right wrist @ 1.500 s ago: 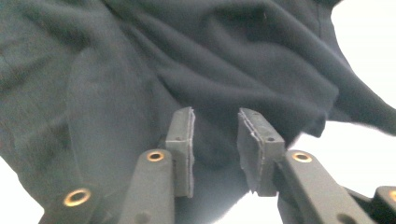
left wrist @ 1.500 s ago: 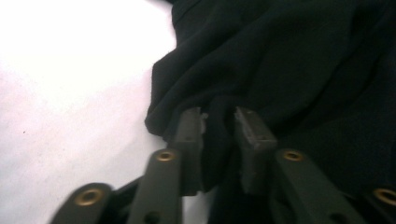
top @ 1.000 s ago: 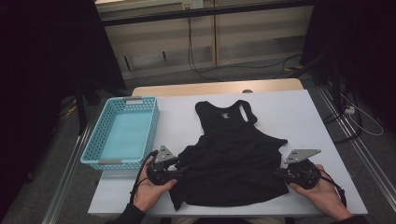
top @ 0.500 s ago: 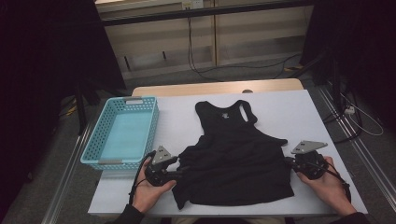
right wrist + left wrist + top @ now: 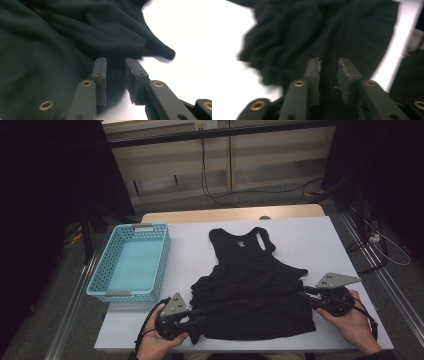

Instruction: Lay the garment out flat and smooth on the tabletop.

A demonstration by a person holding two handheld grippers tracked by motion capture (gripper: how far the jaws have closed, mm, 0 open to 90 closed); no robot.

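Black tank top (image 5: 252, 287) lies on white table (image 5: 195, 250), neck toward far edge, lower half bunched toward near edge. Left gripper (image 5: 197, 321) at garment's lower left corner; jaws part-open in left gripper view, dark fabric (image 5: 324, 37) between and beyond them, grip not certain. Right gripper (image 5: 306, 296) at right side seam; jaws narrowly apart, cloth edge (image 5: 117, 62) in gap. Turquoise plastic basket (image 5: 131, 263) sits left of top, apart from it.
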